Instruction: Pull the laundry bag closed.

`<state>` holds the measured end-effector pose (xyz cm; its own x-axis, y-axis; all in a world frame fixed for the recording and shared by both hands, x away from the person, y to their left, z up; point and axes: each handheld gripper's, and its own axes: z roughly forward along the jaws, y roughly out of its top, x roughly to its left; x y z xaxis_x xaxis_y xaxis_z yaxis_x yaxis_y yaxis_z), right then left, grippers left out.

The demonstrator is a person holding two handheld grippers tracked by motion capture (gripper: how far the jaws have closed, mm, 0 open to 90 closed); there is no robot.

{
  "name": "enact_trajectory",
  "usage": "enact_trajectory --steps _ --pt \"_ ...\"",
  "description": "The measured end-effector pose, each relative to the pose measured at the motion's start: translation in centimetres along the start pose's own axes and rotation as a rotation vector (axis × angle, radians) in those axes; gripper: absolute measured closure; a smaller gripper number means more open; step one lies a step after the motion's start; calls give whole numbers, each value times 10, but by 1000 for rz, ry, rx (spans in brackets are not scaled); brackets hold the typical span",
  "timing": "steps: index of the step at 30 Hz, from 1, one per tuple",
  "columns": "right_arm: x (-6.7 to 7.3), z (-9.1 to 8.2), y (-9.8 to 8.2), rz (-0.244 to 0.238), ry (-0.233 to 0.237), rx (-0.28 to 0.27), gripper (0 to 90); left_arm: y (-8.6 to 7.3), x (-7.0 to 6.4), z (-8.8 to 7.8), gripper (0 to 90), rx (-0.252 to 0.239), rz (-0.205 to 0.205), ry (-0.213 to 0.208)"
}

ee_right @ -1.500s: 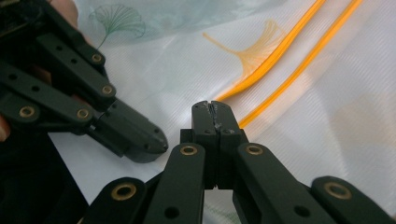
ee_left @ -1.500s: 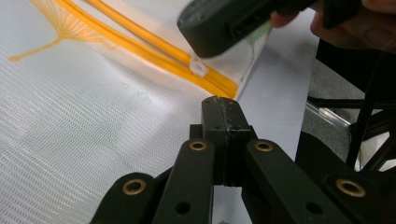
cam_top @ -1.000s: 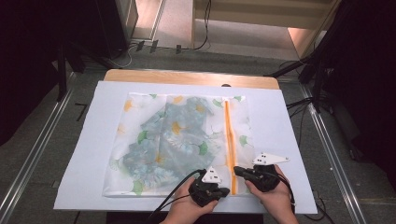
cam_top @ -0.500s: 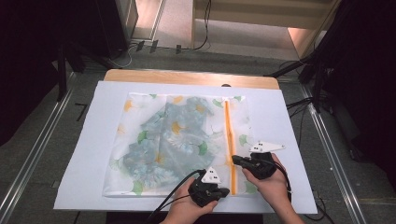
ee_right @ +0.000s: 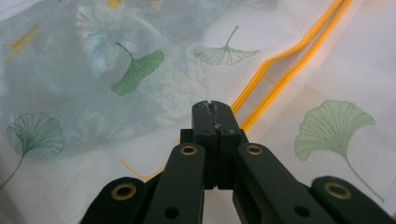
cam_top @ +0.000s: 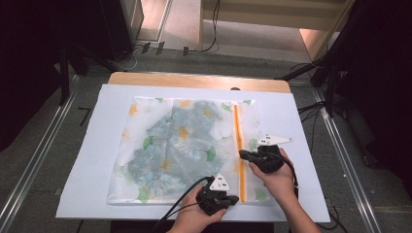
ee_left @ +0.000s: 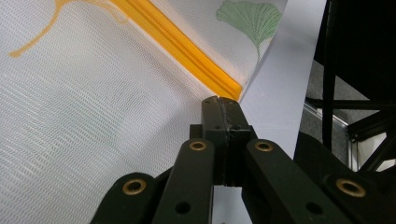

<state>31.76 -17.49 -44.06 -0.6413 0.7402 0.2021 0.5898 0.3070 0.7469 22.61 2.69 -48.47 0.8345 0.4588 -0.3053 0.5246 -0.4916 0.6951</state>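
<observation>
Right gripper [cam_top: 244,155] has slid farther up the zipper [cam_top: 237,131] — jaws closed.

I count one mesh bag [cam_top: 180,150] with one orange zipper [cam_top: 238,145], lying on one white sheet [cam_top: 301,121] over one counter [cam_top: 194,80]. I hold two grippers: my left gripper [cam_top: 233,198] and my right gripper [cam_top: 243,154].

Two black jaws of the left gripper [ee_left: 222,105] pressed together, tips at the closed end of an orange zipper [ee_left: 180,44]. White mesh laundry bag [ee_left: 70,126] spread beneath, printed with a green ginkgo leaf [ee_left: 252,18]. Pale paper sheet [ee_left: 280,102] just beside, dark metal framing [ee_left: 336,70] beyond.
</observation>
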Motion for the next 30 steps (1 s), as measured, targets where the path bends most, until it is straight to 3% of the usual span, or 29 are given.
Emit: enact_trajectory --steps 15,30 --pt "-11 14 29 -14 -45 -7 900 0 0 0 900 -2 -2 -1" --pt "-30 28 50 36 -65 -18 900 0 0 0 900 1 -2 0"
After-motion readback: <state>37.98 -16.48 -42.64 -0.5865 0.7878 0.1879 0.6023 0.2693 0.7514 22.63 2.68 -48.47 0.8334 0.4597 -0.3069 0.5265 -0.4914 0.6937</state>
